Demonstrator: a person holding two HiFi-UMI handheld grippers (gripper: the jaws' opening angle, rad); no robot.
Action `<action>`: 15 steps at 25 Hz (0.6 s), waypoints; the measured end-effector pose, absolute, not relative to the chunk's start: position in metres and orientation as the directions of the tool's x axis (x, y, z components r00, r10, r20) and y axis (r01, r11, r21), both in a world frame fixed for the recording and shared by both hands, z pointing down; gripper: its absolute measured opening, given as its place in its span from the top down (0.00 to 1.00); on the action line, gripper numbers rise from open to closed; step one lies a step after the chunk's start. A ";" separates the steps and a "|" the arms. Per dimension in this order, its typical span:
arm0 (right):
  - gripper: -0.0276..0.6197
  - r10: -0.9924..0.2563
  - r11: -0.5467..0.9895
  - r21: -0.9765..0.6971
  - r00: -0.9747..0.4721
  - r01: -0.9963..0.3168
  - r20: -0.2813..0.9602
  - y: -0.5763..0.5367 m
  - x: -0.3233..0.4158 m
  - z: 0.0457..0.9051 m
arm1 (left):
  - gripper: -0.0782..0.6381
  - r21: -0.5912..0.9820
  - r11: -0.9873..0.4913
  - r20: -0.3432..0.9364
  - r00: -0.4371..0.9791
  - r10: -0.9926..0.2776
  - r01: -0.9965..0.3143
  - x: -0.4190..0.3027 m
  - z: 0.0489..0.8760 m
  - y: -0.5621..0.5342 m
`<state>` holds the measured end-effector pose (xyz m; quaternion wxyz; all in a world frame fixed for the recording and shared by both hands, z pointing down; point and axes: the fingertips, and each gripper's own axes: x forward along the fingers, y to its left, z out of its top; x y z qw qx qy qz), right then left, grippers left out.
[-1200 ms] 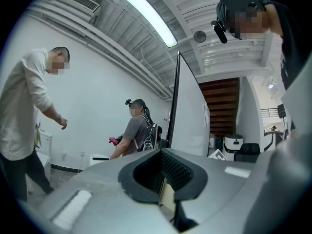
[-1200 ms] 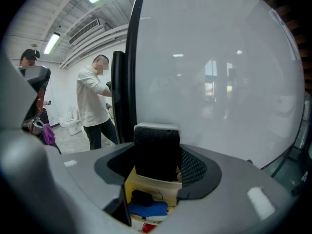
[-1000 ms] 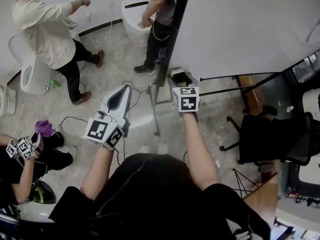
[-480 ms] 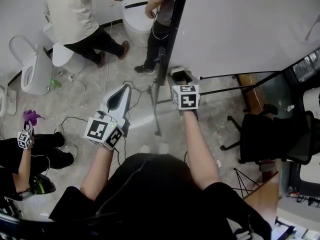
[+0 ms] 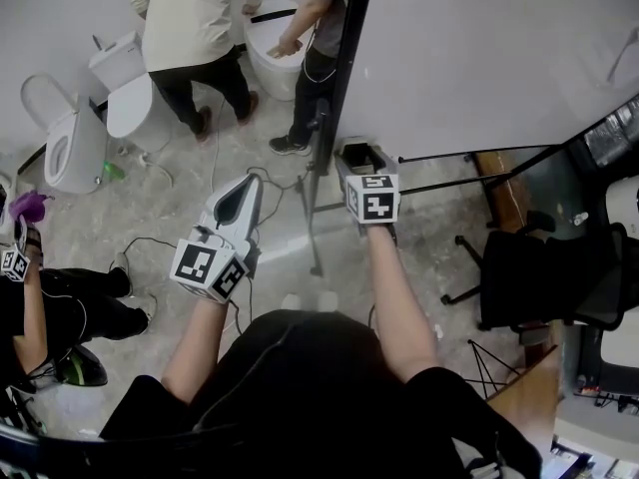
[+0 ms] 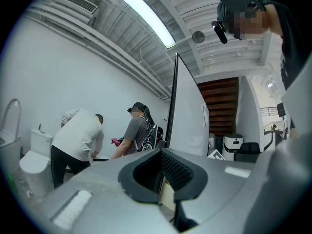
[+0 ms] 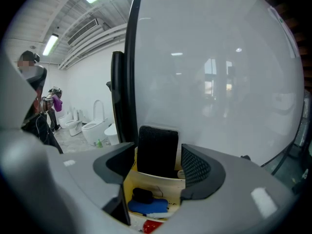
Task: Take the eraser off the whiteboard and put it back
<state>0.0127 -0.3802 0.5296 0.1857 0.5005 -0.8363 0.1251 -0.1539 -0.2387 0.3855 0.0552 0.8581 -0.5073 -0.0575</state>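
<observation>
The black eraser [image 7: 157, 151] stands upright against the whiteboard [image 7: 219, 72], just inside the board's dark left frame. My right gripper [image 7: 158, 167] is open. Its jaws have just been opening, and they flank the eraser with a thin gap on each side. Below the eraser a yellow tray [image 7: 127, 189] holds a blue and a black item. In the head view the right gripper [image 5: 357, 158] is at the whiteboard's [image 5: 479, 58] lower left corner. My left gripper [image 5: 240, 193] is held level to the left, off the board. Its fingers meet at the tip, shut on nothing.
Two people [image 5: 195, 28] bend over white toilets [image 5: 70, 148] at the far left. Another person [image 5: 25, 267] with a purple gripper is at the left edge. Cables [image 5: 150, 242] and the board's stand [image 5: 310, 228] cross the floor. A black chair [image 5: 544, 272] is on the right.
Both of my grippers stayed in place. The person in white walked from the left toward the toilet by the board. The person at the left edge shifted further left.
</observation>
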 end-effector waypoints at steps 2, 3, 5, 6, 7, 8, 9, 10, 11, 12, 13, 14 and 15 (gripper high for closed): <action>0.50 -0.796 0.466 -0.036 -0.436 -0.884 0.419 -0.378 0.015 0.522 | 0.88 0.152 -0.479 -0.043 0.479 -0.877 -0.864 -0.153 0.384 -0.238; 0.50 -0.799 0.465 -0.040 -0.439 -0.884 0.412 -0.376 0.015 0.518 | 0.88 0.151 -0.480 -0.043 0.479 -0.877 -0.864 -0.153 0.384 -0.237; 0.50 -0.803 0.467 -0.040 -0.442 -0.883 0.400 -0.374 0.016 0.512 | 0.88 0.150 -0.482 -0.045 0.482 -0.875 -0.863 -0.152 0.384 -0.236; 0.50 -0.805 0.467 -0.042 -0.444 -0.883 0.394 -0.372 0.017 0.509 | 0.88 0.150 -0.485 -0.046 0.484 -0.874 -0.862 -0.151 0.384 -0.236; 0.50 -0.807 0.468 -0.045 -0.447 -0.883 0.387 -0.370 0.018 0.506 | 0.88 0.150 -0.487 -0.047 0.486 -0.873 -0.860 -0.150 0.384 -0.236; 0.50 -0.808 0.470 -0.048 -0.452 -0.881 0.379 -0.368 0.019 0.503 | 0.88 0.152 -0.489 -0.049 0.487 -0.872 -0.859 -0.149 0.384 -0.236; 0.50 -0.808 0.474 -0.049 -0.457 -0.879 0.371 -0.366 0.020 0.500 | 0.88 0.155 -0.488 -0.050 0.487 -0.872 -0.859 -0.148 0.384 -0.236; 0.50 -0.810 0.478 -0.050 -0.462 -0.877 0.362 -0.363 0.021 0.497 | 0.88 0.158 -0.488 -0.051 0.486 -0.872 -0.859 -0.147 0.384 -0.236; 0.50 -0.812 0.482 -0.051 -0.468 -0.875 0.350 -0.360 0.022 0.493 | 0.88 0.159 -0.489 -0.051 0.487 -0.872 -0.858 -0.146 0.383 -0.236; 0.50 -0.813 0.486 -0.056 -0.475 -0.872 0.337 -0.357 0.024 0.488 | 0.88 0.157 -0.492 -0.052 0.490 -0.870 -0.856 -0.145 0.383 -0.236; 0.50 -0.813 0.493 -0.067 -0.486 -0.868 0.322 -0.353 0.025 0.483 | 0.88 0.154 -0.496 -0.053 0.494 -0.868 -0.854 -0.144 0.383 -0.236; 0.50 -0.810 0.502 -0.082 -0.501 -0.861 0.305 -0.349 0.026 0.477 | 0.88 0.151 -0.501 -0.054 0.499 -0.865 -0.852 -0.142 0.382 -0.235; 0.50 -0.807 0.511 -0.099 -0.517 -0.854 0.285 -0.344 0.028 0.470 | 0.88 0.147 -0.505 -0.055 0.503 -0.863 -0.851 -0.141 0.382 -0.235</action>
